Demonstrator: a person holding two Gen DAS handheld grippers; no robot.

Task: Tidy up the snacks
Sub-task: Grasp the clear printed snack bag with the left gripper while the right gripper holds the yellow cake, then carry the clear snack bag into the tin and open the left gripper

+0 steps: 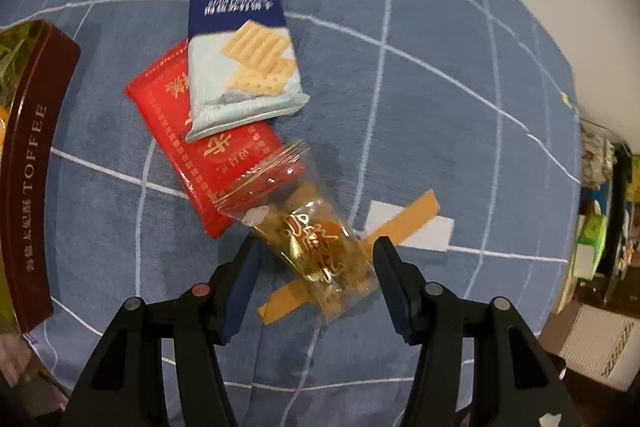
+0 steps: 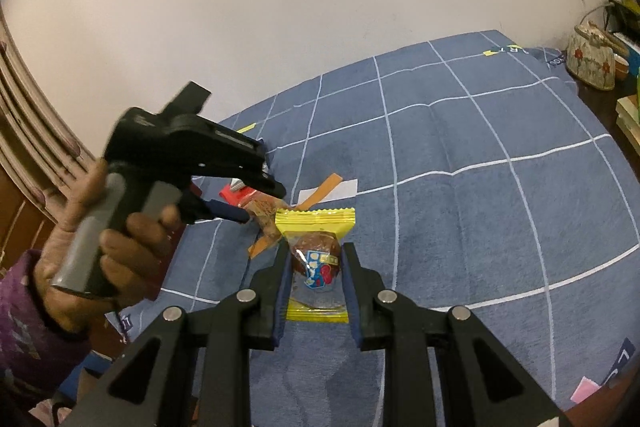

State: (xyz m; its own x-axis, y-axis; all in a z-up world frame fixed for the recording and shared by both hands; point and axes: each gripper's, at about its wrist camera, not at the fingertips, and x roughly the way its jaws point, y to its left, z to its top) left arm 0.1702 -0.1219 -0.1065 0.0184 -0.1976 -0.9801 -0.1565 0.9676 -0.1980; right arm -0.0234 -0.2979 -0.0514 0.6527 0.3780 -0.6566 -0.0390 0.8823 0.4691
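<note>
The sorting is looking only partly done: a dark red toffee box (image 1: 38, 155) is sitting at the left edge of the left wrist view with something yellow-green showing inside it, though what that is cannot be told, while three snacks are still lying loose on the blue checked cloth (image 1: 460, 87). A cracker packet (image 1: 244, 47) is resting on top of a red packet (image 1: 200, 147), and a clear gold-printed packet (image 1: 316, 239) is lying partly over the red one's lower corner and across a cross of orange tape (image 1: 416, 215). The left gripper (image 1: 316, 279) is pointing steeply down at that clear packet, its fingers (image 1: 244, 287) standing on either side of it – half spread, with a little cloth showing between each pad and the wrapper, so they are not pinching it yet. In the right wrist view the person's left hand (image 2: 104, 239) is wrapping around the grey handle, a purple sleeve (image 2: 24, 327) behind it. The right gripper (image 2: 314, 271) is tilting moderately downward above the cloth, its fingers (image 2: 282, 291) pressing in on a yellow-edged snack packet (image 2: 316, 263) – a fourth item, lifted and not yet put anywhere. Judging by this, at least four snacks are waiting to be placed.
</note>
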